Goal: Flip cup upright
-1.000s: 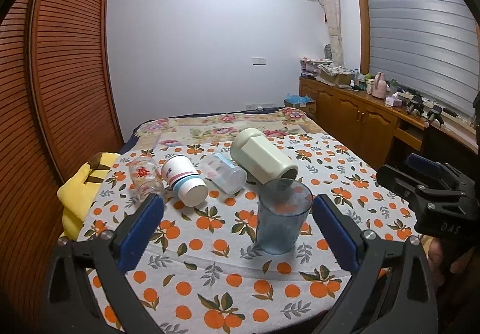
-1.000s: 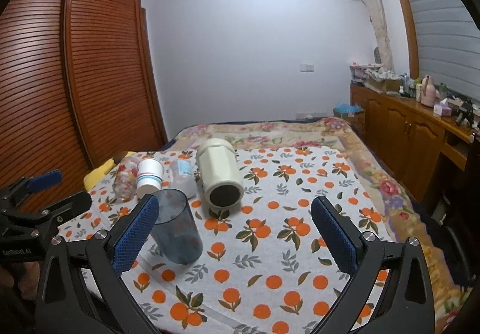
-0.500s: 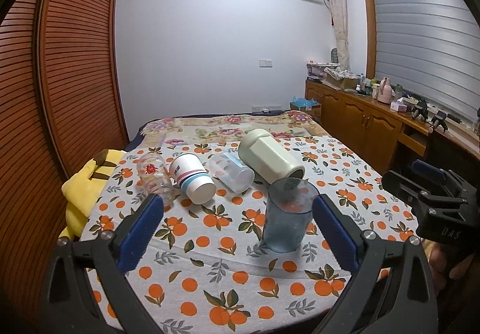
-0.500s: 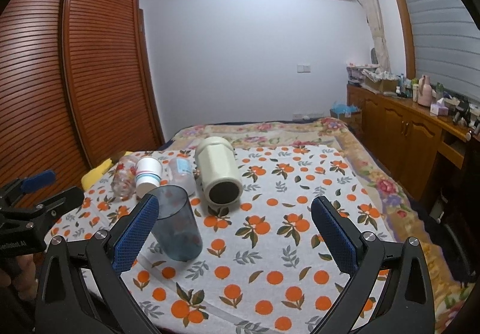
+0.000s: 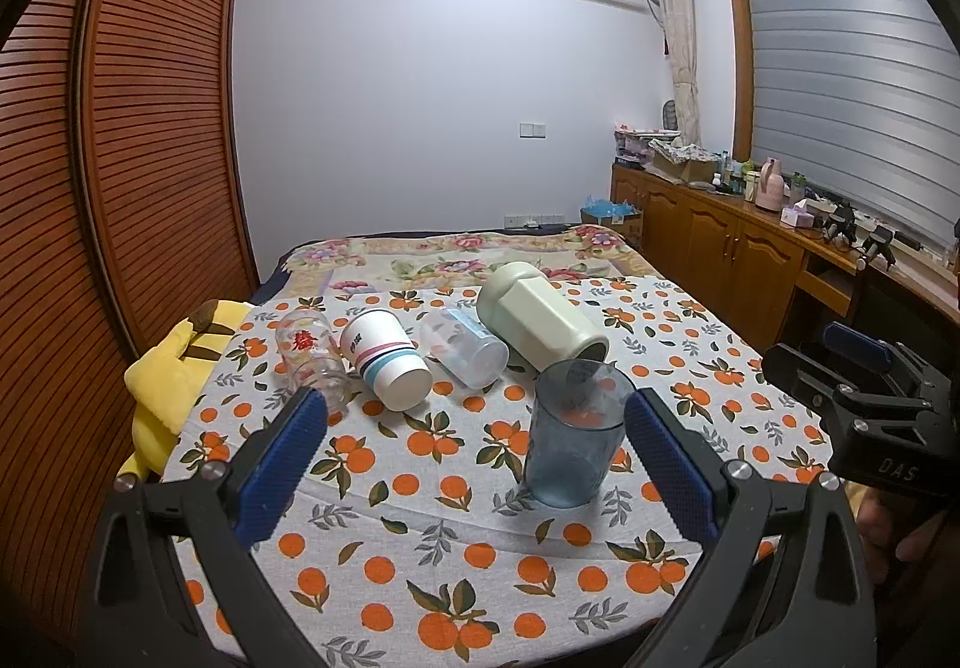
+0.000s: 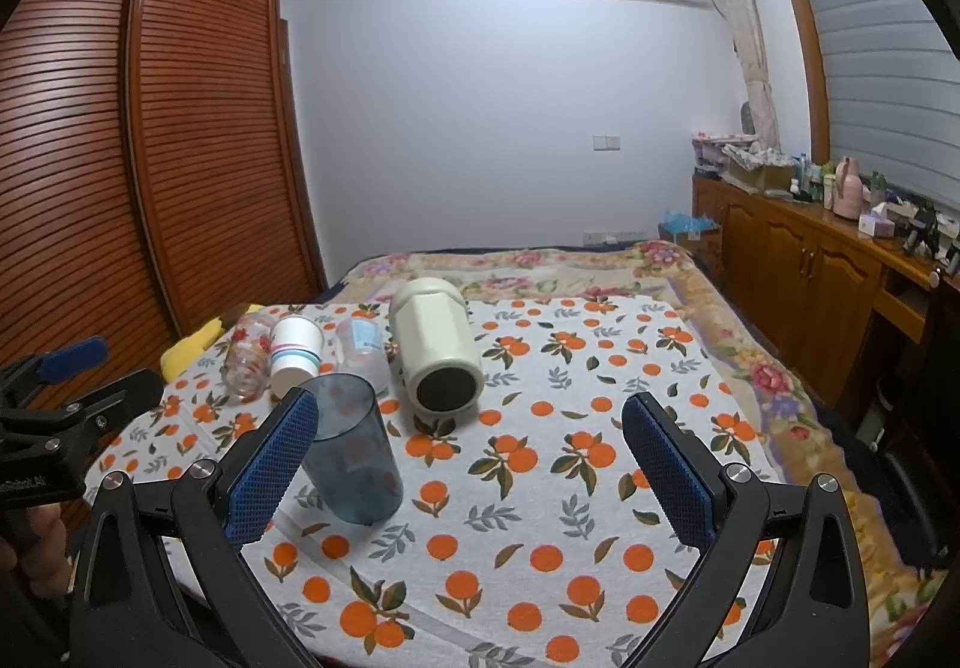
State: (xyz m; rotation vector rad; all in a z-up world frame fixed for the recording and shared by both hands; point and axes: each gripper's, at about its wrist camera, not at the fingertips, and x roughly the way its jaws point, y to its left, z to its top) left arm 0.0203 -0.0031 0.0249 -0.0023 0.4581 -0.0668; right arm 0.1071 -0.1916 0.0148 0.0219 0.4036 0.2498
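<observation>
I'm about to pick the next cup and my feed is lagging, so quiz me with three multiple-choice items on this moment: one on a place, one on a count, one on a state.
1. Where does the blue tumbler stand relative to the cream jar?
A. nearer the cameras, in front of the jar's open mouth
B. behind it, toward the wall
C. inside it

2. How many vessels lie on their sides on the orange-print cloth?
A. two
B. four
C. six

3. What is the state of the left gripper and right gripper?
A. both shut on cups
B. left shut, right open
C. both open, holding nothing

Answers:
1 A, it stands just before the jar's mouth.
2 B, the glass, paper cup, clear cup and jar are down.
3 C, wide gaps show between each pair of blue pads, with nothing gripped.
</observation>
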